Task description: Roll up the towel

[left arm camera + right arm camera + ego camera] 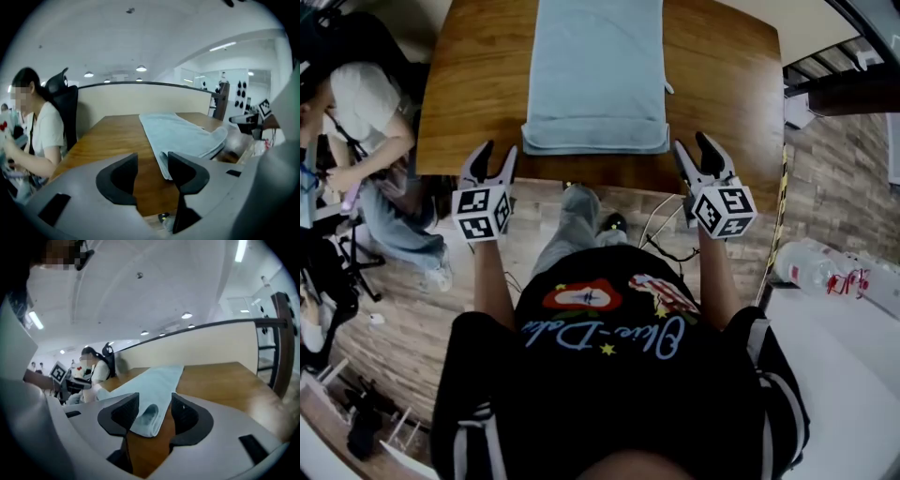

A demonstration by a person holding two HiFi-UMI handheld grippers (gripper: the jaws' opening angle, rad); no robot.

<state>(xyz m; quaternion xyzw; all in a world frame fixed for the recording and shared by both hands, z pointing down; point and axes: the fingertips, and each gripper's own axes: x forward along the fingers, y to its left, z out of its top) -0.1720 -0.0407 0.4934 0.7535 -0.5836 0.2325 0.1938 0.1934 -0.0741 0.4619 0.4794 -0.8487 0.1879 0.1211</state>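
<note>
- Wooden desk [722, 94] fills the top of the head view.
- Pale blue towel [598, 75] lies flat mid-desk, long axis running 12 to 6 o'clock, its near end folded over.
- Left gripper [498, 152] points forward, tipped slightly down; fingers spread, empty; the towel's near corner is at 1 o'clock.
- Right gripper [693, 146] looks equally near; fingers spread, empty; the corner is at 11 o'clock.
</note>
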